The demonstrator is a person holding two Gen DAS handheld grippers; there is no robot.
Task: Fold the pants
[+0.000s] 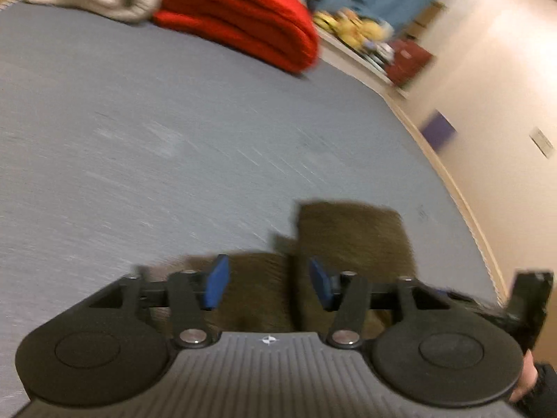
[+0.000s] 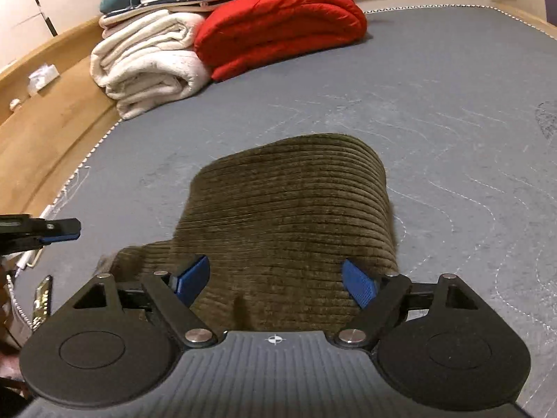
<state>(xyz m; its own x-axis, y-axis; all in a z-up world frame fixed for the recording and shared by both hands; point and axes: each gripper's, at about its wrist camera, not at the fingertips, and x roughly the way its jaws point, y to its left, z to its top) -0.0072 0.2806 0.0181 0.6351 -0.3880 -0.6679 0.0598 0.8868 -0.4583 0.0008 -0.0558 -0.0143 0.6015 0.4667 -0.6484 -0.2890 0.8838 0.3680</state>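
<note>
Olive corduroy pants [image 2: 289, 223], qty 1, folded, lie on grey mattress [image 2: 435, 111], near centre. Right gripper [image 2: 276, 284] above near edge of pants, jaws wide apart, nothing clamped. Left gripper [image 1: 268, 284] jaws apart, no cloth between pads; pants just beyond. Far left: 1 white blanket [image 2: 149, 66], 1 red blanket [image 2: 278, 24], touching.

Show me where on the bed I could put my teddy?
The grey quilted mattress is bare right of the folded olive corduroy pants, and between them and the red folded blanket. The far left corner is crowded: that blanket lies beside the cream rolled towel, more bedding piled behind.
</note>
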